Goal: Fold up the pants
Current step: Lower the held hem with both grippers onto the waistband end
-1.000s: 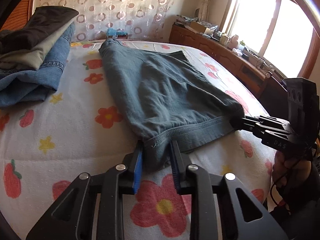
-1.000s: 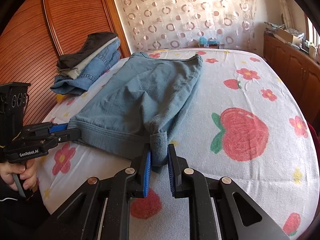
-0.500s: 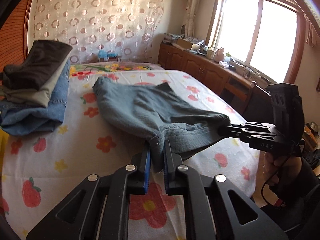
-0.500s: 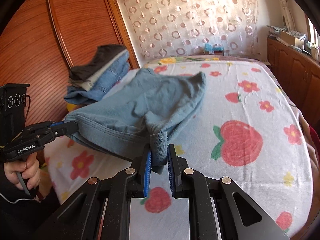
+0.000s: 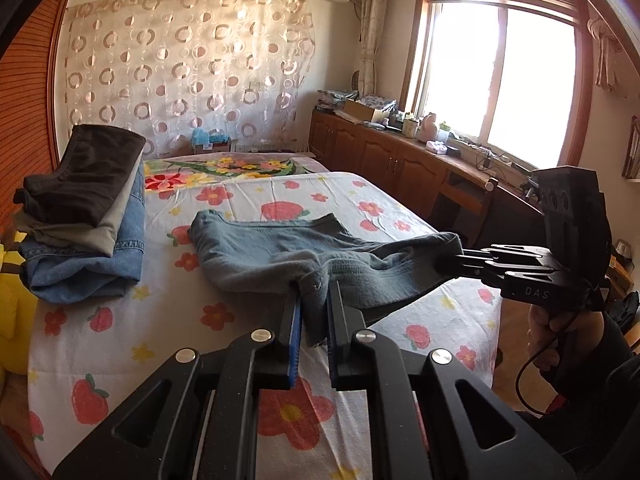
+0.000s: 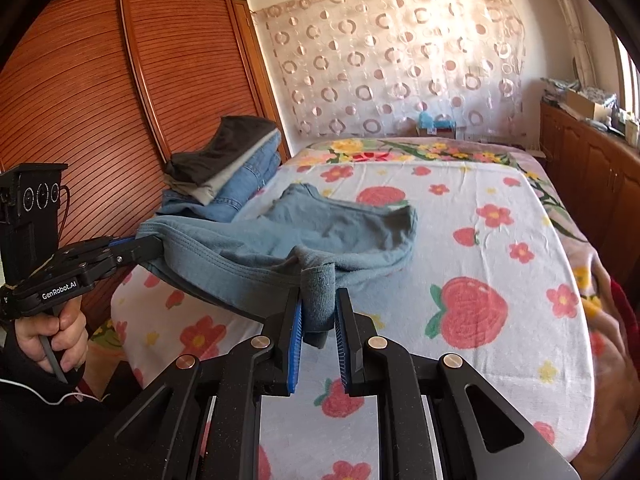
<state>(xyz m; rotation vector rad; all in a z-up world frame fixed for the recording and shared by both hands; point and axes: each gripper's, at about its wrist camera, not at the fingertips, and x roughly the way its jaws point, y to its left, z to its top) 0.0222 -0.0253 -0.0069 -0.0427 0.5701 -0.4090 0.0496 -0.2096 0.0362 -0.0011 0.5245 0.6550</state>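
Grey-blue pants [image 5: 280, 252] hang by their waistband above the flowered bed, their far end still resting on the sheet; they also show in the right wrist view [image 6: 332, 232]. My left gripper [image 5: 314, 304] is shut on one corner of the waistband. My right gripper [image 6: 319, 308] is shut on the other corner. The right gripper shows in the left wrist view [image 5: 448, 264] at the right, and the left gripper in the right wrist view [image 6: 154, 246] at the left. The waistband sags between them.
A stack of folded clothes [image 5: 84, 216] lies on the bed's left side, by the wooden wardrobe [image 6: 100, 120]. The bed sheet [image 6: 500, 280] stretches to the right. Wooden cabinets [image 5: 400, 160] with clutter line the window wall.
Both grippers have lifted the waistband up off the bed and pulled it back. The pants have slid toward me, and more of the bed shows.
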